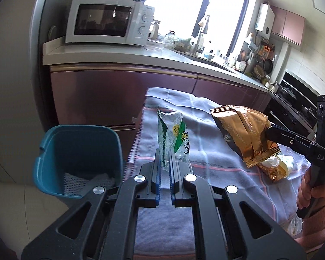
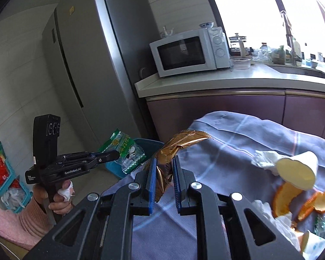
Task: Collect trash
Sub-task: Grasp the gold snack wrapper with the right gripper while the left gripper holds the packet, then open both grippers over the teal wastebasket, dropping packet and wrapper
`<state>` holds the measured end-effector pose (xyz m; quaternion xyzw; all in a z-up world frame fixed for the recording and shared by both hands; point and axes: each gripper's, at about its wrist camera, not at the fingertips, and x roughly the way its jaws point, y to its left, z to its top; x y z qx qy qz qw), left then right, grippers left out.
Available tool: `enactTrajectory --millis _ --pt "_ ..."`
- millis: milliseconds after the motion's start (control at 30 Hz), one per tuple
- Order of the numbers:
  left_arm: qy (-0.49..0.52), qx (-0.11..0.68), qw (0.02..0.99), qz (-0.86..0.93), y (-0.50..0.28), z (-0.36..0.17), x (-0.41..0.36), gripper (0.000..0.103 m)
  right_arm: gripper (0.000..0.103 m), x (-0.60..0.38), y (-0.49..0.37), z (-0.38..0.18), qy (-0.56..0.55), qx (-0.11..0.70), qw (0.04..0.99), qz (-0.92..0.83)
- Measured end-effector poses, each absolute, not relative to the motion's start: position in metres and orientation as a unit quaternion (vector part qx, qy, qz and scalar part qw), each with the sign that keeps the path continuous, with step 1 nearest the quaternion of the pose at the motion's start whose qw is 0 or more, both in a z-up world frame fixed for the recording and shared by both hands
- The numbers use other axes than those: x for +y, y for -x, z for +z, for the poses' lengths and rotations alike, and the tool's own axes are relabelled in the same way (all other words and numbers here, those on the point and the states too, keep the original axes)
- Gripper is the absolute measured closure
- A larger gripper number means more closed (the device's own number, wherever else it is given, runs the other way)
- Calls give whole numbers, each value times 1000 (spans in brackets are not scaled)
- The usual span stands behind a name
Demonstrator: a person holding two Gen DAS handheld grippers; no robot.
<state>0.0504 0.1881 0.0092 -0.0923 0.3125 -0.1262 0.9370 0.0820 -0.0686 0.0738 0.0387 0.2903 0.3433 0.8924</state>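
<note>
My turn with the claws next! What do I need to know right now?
Left claw: shut on the green-and-clear wrapper, held up over the cloth edge near the teal bin.
Right claw: shut on the gold wrapper, lifted above the blue cloth.
Done: white netting already lies in the bin; both wrappers are picked up.
Left: drop both wrappers into the bin, then fetch the orange peels, crumpled tissue and paper cup on the cloth.
</note>
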Motion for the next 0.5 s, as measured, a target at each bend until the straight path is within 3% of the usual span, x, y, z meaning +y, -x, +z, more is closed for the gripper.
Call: enactTrajectory --millis 500 --pt "115 327 938 -21 -65 -11 287 96 90 46 -133 61 25 324 851 414"
